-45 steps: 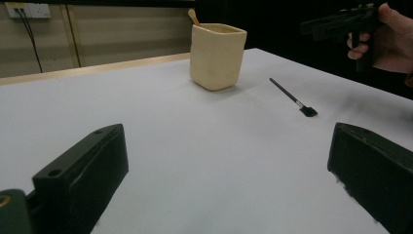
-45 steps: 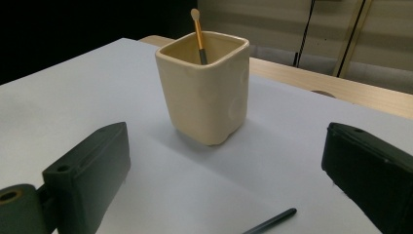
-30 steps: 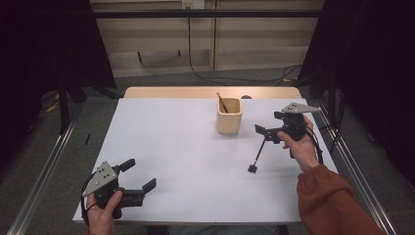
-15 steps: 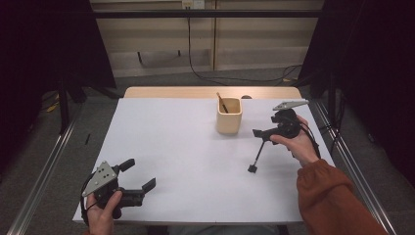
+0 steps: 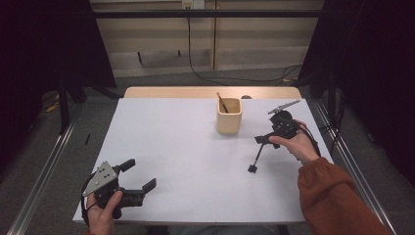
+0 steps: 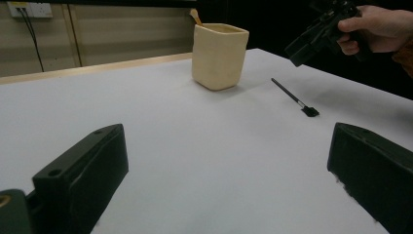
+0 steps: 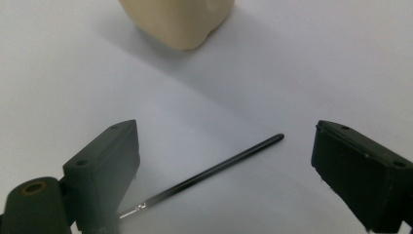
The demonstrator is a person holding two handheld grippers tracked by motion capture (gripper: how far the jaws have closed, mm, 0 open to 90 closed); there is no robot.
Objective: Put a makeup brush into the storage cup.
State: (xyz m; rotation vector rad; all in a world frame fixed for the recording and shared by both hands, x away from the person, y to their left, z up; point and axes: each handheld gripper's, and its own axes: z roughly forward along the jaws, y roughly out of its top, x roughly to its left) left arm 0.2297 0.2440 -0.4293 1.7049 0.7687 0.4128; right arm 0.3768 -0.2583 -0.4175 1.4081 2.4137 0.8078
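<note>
Right tongs (image 7: pixel 224 161), jaws apart, straddle the black brush (image 7: pixel 204 178) lying on the worktop (image 5: pixel 171 147) for pickup; left tongs (image 5: pixel 139 176), also apart, rest idle.

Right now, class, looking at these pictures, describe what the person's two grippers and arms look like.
Both tools are black. The left gripper has two blocky jaws and a grey three-cornered plate dotted with small holes. The right gripper has a like plate and a black cable trailing from it. The right arm wears a rust-orange sleeve with a gathered cuff.

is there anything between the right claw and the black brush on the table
Nothing. In the right gripper view the open right claw hangs over the black brush, with bare white table around it. The beige cup stands farther off.
</note>
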